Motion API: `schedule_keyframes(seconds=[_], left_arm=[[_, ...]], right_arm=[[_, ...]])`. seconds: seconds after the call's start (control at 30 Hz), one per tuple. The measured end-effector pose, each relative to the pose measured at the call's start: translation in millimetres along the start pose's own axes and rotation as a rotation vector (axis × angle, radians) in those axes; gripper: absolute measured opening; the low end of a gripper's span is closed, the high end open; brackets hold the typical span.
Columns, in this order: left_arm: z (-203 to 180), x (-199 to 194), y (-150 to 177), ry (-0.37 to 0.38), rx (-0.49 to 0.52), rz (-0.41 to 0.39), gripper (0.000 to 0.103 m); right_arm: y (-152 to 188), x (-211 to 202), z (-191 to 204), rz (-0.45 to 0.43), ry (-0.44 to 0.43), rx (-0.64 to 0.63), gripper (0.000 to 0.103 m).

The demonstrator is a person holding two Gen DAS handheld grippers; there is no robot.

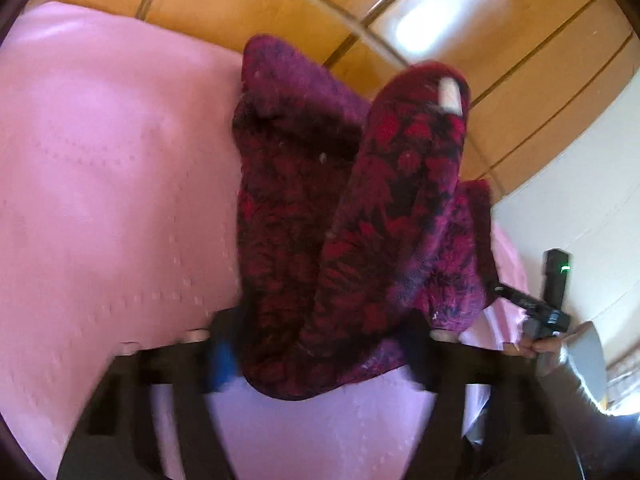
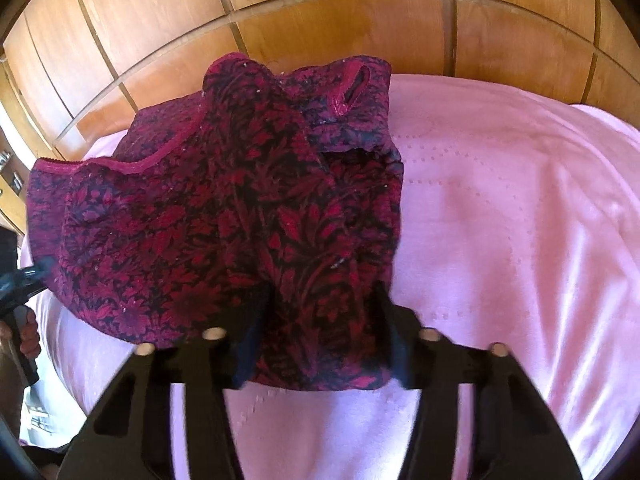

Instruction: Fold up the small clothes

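I had both tools on the garment [image 2: 224, 208], a small red-and-black floral knit piece lying on the pink bedspread [image 2: 500, 208], in front of the wooden wardrobe [image 2: 320, 12]. My right gripper [image 2: 320, 320] had its fingers clamped on a bunched fold at the garment's near hem; cloth filled the gap. My left gripper [image 1: 320, 340] was likewise closed on cloth at the garment's other near corner, with a flap raised and a white label [image 1: 450, 94] showing at its top. Left view was blurred, so the exact pinch depth wasn't clear.

Key relation: the garment stretched away from both grippers toward the wardrobe, its long axis roughly along the fingers, with the trimmed edge running sideways off to the left of the right gripper. Both grips sat at the near edge, neither clearly nearer. I judged the next move was carrying the near edge over toward the wardrobe side to make the fold.
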State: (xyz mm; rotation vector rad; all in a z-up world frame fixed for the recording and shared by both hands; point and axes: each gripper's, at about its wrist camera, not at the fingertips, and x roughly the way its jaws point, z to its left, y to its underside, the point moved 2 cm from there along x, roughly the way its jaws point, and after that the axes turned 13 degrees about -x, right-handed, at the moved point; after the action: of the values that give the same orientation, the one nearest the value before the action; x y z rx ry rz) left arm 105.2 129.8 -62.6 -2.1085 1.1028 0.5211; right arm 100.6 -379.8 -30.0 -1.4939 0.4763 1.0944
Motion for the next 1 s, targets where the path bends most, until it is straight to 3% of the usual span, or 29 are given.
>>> schedule_keyframes(seconds=[0.03,0.2,0.23,0.53,0.73,0.87,0.93,1.0], left_arm=[[1,-1,0,0.006,-0.007,0.006,0.027],[4,-31,9,0.061,-0.058,-0.015,0.013],[3,-35,13,0.075,-0.058,-0.012,0.012],[-24,-68,57,0.12,-0.044,0.03,0.011],[-27,-86,101,0.097,-0.083,0.108,0.012],[-31,-75,95,0.006,-0.044,0.096,0.017],[-39,-74,84,-0.078,0.024,0.035,0.037],[-49,-74,70,-0.082,0.072,-0.002,0.057]], right_arm=[[0,-2,-1,0.004,-0.002,0.006,0.034],[6,-21,-5,0.007,-0.044,0.047,0.016],[9,-26,-4,0.006,-0.073,0.059,0.012],[45,-72,0,0.021,-0.189,0.119,0.011],[94,-92,8,0.155,-0.236,0.101,0.011],[91,-87,8,0.144,-0.21,0.119,0.016],[78,-89,11,0.105,-0.17,0.091,0.035],[61,-96,17,0.047,-0.106,0.033,0.045]])
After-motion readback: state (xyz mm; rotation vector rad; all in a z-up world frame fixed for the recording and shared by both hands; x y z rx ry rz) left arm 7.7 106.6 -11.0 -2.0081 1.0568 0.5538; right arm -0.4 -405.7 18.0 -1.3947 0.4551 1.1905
